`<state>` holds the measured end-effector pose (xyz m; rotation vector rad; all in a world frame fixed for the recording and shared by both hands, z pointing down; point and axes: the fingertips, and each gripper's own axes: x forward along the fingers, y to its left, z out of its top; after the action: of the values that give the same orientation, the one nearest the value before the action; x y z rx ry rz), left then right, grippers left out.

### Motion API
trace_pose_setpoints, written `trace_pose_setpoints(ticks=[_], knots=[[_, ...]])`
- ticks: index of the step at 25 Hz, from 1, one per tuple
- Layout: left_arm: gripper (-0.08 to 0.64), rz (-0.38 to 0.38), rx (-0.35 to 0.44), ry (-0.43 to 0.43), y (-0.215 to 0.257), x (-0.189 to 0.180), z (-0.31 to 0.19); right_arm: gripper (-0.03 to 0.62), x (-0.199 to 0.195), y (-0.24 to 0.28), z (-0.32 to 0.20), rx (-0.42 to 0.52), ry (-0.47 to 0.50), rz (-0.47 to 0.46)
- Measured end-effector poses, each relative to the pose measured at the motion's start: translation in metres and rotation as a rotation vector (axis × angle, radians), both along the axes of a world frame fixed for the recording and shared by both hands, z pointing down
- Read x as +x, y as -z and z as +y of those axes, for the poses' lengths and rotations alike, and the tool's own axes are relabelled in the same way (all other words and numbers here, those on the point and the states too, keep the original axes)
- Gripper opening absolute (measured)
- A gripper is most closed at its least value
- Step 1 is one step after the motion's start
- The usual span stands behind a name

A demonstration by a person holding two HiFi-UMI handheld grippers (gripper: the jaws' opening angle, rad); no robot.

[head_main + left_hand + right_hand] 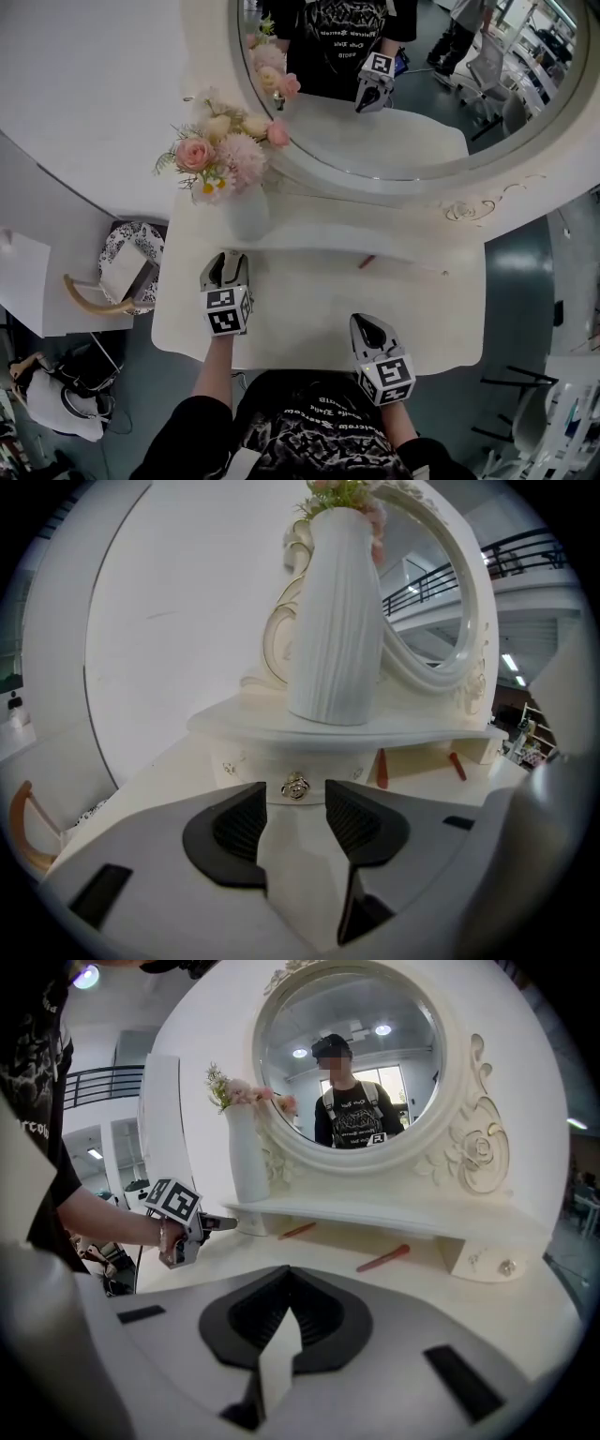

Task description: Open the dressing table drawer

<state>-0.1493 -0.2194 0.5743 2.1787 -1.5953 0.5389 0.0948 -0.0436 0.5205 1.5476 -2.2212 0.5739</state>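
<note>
Left gripper view: drawer knob [296, 787] dead ahead of left gripper [295, 804], centred just beyond parted, empty jaws; pads clear of it. Right gripper [284, 1307] jaws together, empty, farther off.

You're in a big open work hall, not a bedroom. The white dressing table [422, 319] under your left tongs [225, 258] and right tongs [367, 323] stands there like a staged set. Beyond the right tongs, its round mirror [412, 131] reflects office chairs [487, 66] behind you. Up and to the right of the left tongs you can see a railed upper gallery [525, 550] and a strip ceiling light [511, 661]. Bare grey floor [530, 272] runs off to the right of the right tongs, and 1 patterned bag [131, 253] sits down left of the left tongs.
</note>
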Motion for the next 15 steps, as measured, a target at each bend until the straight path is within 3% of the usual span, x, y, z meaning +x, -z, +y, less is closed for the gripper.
trace_pose_setpoints(ticks=[15], knots=[[0.186, -0.036, -0.021, -0.038, -0.008, 0.004, -0.016, 0.010, 0.003, -0.004, 0.004, -0.013, -0.060, -0.001]])
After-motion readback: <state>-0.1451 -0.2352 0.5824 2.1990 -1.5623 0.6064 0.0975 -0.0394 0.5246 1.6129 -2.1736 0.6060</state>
